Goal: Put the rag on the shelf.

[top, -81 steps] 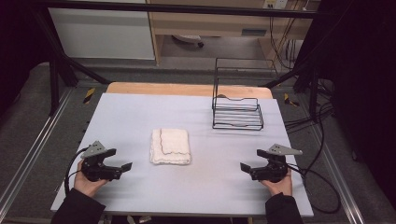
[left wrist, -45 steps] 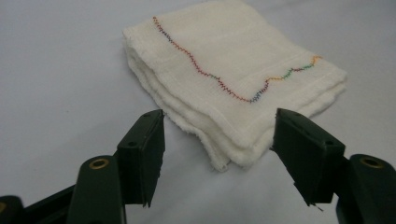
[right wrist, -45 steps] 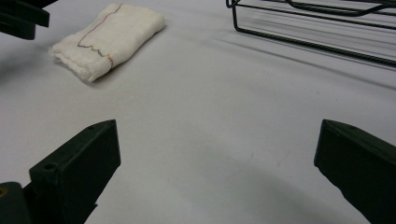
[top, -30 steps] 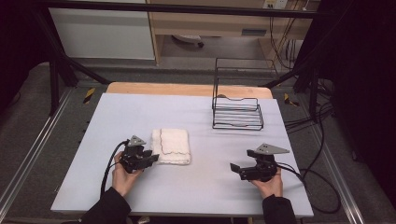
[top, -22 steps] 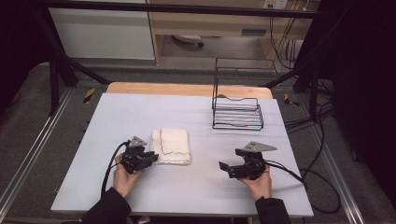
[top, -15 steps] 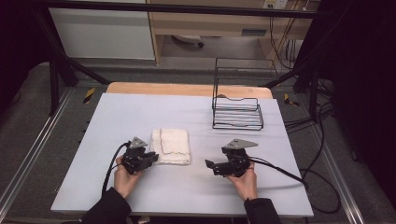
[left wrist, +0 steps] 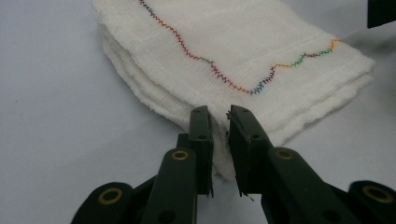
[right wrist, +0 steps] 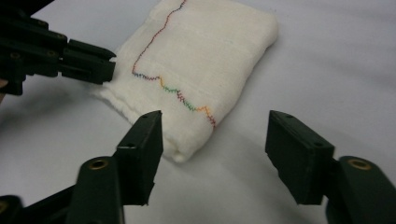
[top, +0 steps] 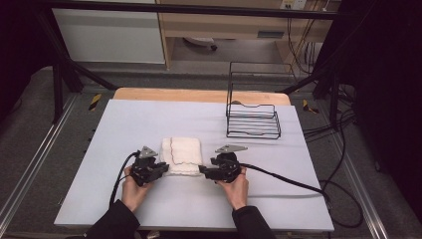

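Observation:
A folded white towel point(top: 181, 154) with a wavy multicoloured stitch line lies flat on the table's middle. My left gripper point(top: 161, 168) is at the towel's near left corner. In the left gripper view its jaws are nearly together on the towel's point(left wrist: 243, 51) thick folded edge, so the left gripper point(left wrist: 219, 122) is shut on it. My right gripper point(top: 203, 170) sits at the near right corner. In the right gripper view the right gripper point(right wrist: 215, 125) stands wide open, with the corner of the towel point(right wrist: 205, 51) just ahead of its jaws. The left gripper point(right wrist: 88, 63) shows across the cloth.
A black wire rack point(top: 253, 117) stands at the back right of the pale grey table point(top: 149, 119). A wooden strip point(top: 199, 94) runs along the table's far edge. The right gripper's cable point(top: 283, 177) trails across the table to the right.
My right gripper has slid left from the table's front right to the towel's near right corner. The left gripper came in from the front left earlier and now stays at its corner.

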Motion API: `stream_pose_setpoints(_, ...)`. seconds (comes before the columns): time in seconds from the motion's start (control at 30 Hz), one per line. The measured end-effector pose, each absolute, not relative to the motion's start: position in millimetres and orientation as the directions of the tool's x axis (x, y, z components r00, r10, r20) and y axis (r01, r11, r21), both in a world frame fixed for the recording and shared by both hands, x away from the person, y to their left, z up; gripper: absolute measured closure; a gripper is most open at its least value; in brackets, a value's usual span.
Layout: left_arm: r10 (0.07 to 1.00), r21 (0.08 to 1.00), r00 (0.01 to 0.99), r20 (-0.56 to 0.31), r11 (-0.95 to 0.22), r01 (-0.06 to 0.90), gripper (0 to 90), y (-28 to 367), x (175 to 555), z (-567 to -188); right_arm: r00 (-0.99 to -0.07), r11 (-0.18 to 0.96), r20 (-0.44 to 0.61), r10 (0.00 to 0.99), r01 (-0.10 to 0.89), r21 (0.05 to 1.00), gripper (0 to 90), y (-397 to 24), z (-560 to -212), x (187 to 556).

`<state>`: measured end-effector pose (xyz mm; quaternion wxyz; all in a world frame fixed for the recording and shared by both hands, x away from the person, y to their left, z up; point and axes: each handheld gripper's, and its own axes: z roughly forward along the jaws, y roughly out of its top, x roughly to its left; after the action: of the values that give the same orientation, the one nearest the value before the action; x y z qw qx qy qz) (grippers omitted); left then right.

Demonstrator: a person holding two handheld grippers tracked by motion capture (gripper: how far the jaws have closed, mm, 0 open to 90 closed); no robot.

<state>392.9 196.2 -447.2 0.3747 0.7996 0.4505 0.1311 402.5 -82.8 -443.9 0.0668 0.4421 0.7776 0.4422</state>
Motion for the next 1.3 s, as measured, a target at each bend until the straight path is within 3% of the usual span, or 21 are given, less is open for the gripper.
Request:
stream_pose_setpoints(0.47,0.819,0.72,0.556,-0.141,-0.301,0.625,81.5,197.3,392.7,-446.8,-0.569,0.215,0.299,0.766,0.665,0.715,64.0,-59.6,-457.5,400.6)
stream_pose_setpoints(0.53,0.819,0.722,0.556,-0.142,-0.299,0.624,82.3,197.4,392.3,-446.4,-0.567,0.208,0.299,0.768,0.662,0.72,75.7,-59.6,-457.2,399.2)
stream_pose_setpoints(0.63,0.814,0.723,0.558,-0.164,-0.286,0.629,82.6,197.1,391.0,-445.4,-0.571,0.212,0.291,0.768,0.655,0.725,81.8,-61.6,-453.6,397.9)
stream_pose_setpoints(0.87,0.758,0.724,0.623,-0.195,-0.317,0.613,80.7,187.0,377.0,-440.5,-0.58,0.246,0.255,0.774,0.646,0.723,82.8,-73.6,-441.6,394.5)
stream_pose_setpoints(0.97,0.742,0.74,0.643,-0.189,-0.323,0.59,74.2,185.8,372.8,-433.5,-0.583,0.264,0.257,0.771,0.659,0.705,82.7,-84.7,-437.4,392.9)
stream_pose_setpoints(1.0,0.744,0.748,0.644,-0.177,-0.323,0.579,64.5,187.6,373.0,-430.1,-0.583,0.274,0.257,0.771,0.667,0.693,82.5,-92.2,-436.3,392.3)
stream_pose_setpoints(1.1,0.78,0.773,0.615,-0.119,-0.316,0.55,55.4,199.4,386.6,-416.0,-0.601,0.299,0.247,0.76,0.661,0.688,81.7,-102.3,-436.4,393.0)
stream_pose_setpoints(1.17,0.785,0.77,0.606,-0.128,-0.306,0.56,47.5,202.4,393.3,-413.6,-0.612,0.314,0.233,0.756,0.651,0.692,81.0,-106.7,-436.9,394.8)
stream_pose_setpoints(1.3,0.803,0.761,0.586,-0.11,-0.311,0.569,40.3,202.0,420.6,-413.4,-0.61,0.329,0.187,0.77,0.631,0.703,77.3,-111.5,-441.0,398.0)
